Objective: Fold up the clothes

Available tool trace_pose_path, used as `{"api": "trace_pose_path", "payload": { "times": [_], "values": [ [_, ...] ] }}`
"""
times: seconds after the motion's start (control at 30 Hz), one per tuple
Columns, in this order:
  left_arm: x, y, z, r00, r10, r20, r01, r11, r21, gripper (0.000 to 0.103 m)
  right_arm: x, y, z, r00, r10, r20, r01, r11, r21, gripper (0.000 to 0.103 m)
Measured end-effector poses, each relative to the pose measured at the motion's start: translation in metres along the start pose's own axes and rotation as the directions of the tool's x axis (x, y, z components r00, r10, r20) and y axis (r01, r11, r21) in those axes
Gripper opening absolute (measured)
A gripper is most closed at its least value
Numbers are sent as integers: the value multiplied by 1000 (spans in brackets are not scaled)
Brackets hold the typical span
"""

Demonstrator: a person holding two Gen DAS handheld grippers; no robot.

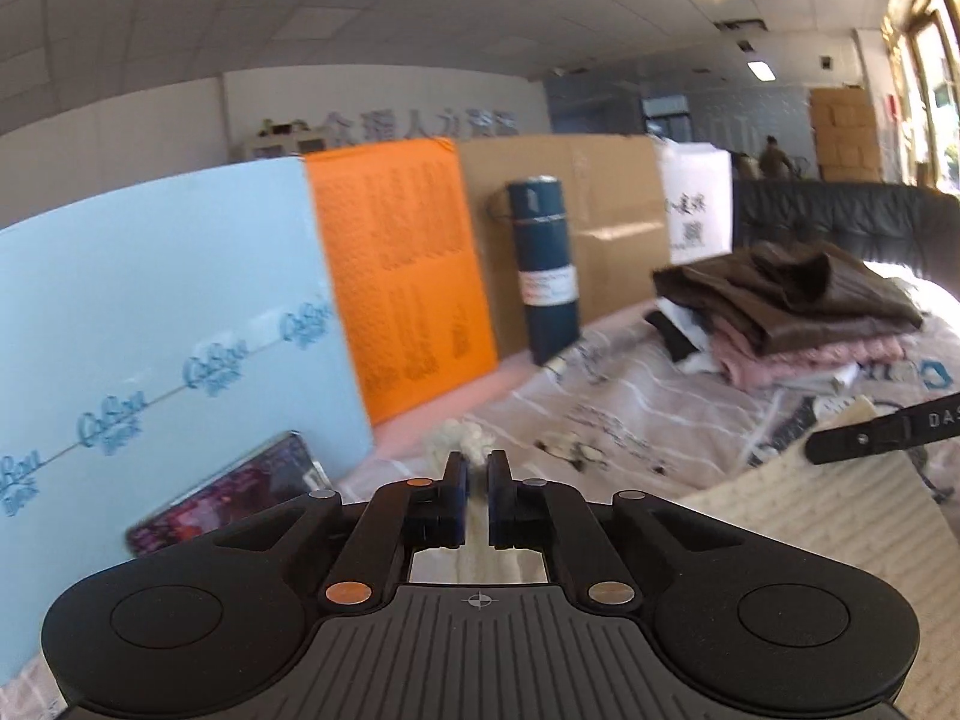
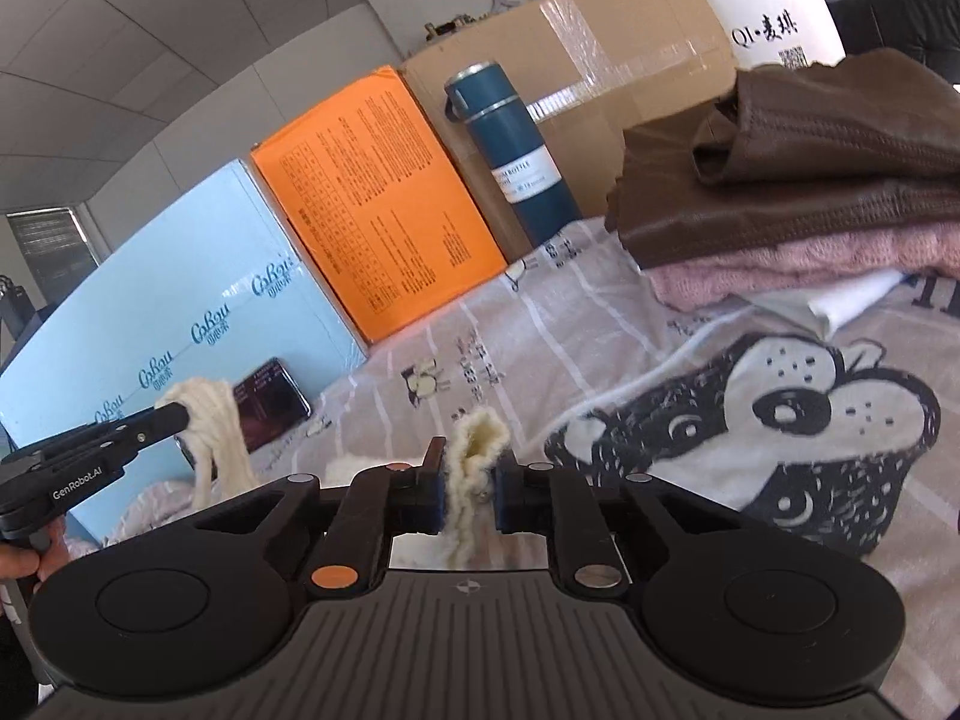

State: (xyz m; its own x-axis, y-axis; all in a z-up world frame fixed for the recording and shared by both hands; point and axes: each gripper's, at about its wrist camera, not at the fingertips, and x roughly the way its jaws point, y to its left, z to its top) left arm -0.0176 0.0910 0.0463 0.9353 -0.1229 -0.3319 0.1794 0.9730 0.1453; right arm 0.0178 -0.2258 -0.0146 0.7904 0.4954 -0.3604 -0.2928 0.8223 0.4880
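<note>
A striped, cartoon-printed sheet [image 2: 600,360] is covering the surface, and a tiled ceiling with strip lights is running over a big room. Along the back edge a blue board [image 2: 180,300], an orange box [image 2: 372,210], a carton [image 2: 600,60] and a white bag [image 2: 774,12] are standing in a row, with a dark blue flask [image 2: 516,150] upright in front of the carton and a phone [image 2: 273,399] leaning on the board. To the right, a pile [image 2: 798,192] of folded brown and pink clothes is sitting on the sheet. The left claw [image 1: 476,471] is pinching shut on a cream knit [image 2: 474,450], and the right claw [image 2: 469,492] is clamping another edge of it, the fabric lifting between them. A fist is gripping the left handle at the frame's edge. The left view is blurring, and the knit's full shape is hidden below both claws.
</note>
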Motion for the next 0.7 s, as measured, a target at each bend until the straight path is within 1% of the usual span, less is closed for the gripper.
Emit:
{"api": "trace_pose_path", "payload": {
  "times": [0.07, 0.13, 0.2, 0.27, 0.3, 0.37, 0.4, 0.47, 0.5, 0.53, 0.57, 0.6, 0.63, 0.67, 0.7],
  "values": [
    [-3, 19, 2, 998, 55, 20, -54, 997, -50, 5, 4, 9, 13, 999, 7, 35, -6, 1000, -31, 11],
    [-3, 33, 2, 994, 107, 32, -104, 991, -80, 5, 9, 19, 23, 997, -15, 75, 20, 997, -72, 11],
    [1, 47, 0, 990, 138, 21, -135, 983, -128, 5, 16, 27, 34, 993, -34, 112, 47, 993, -112, 11],
    [12, 58, -5, 989, 146, -1, -144, 975, -170, 5, 27, 32, 42, 990, -54, 133, 73, 988, -139, 11],
    [21, 61, -9, 988, 151, -28, -153, 973, -173, 5, 37, 29, 45, 990, -68, 121, 86, 986, -146, 11],
    [39, 66, -22, 979, 177, -105, -192, 969, -154, 6, 55, 20, 50, 991, -104, 88, 116, 982, -151, 11],
    [46, 68, -28, 970, 194, -148, -215, 966, -144, 12, 66, 12, 49, 990, -132, 55, 139, 979, -148, 11],
    [57, 72, -43, 937, 247, -247, -278, 955, -100, 19, 83, -5, 39, 982, -189, -15, 186, 974, -133, 12],
    [57, 73, -47, 925, 278, -259, -305, 950, -70, 28, 86, -13, 35, 979, -201, -31, 197, 974, -112, 14],
    [55, 73, -51, 915, 309, -259, -330, 943, -40, 47, 88, -20, 31, 976, -212, -44, 207, 974, -93, 18],
    [53, 74, -54, 904, 340, -258, -354, 935, -9, 58, 86, -23, 30, 976, -216, -36, 213, 974, -75, 30],
    [49, 74, -56, 893, 377, -245, -385, 923, 18, 76, 84, -26, 30, 975, -220, -27, 218, 974, -58, 38],
    [42, 75, -54, 881, 418, -222, -421, 906, 38, 78, 82, -29, 30, 974, -224, -18, 224, 974, -40, 42],
    [34, 75, -52, 867, 458, -197, -458, 888, 53, 78, 80, -32, 29, 974, -228, -9, 228, 973, -24, 50],
    [22, 73, -47, 868, 469, -163, -468, 882, 47, 78, 77, -31, 29, 973, -231, 12, 231, 973, -20, 61]
  ]
}}
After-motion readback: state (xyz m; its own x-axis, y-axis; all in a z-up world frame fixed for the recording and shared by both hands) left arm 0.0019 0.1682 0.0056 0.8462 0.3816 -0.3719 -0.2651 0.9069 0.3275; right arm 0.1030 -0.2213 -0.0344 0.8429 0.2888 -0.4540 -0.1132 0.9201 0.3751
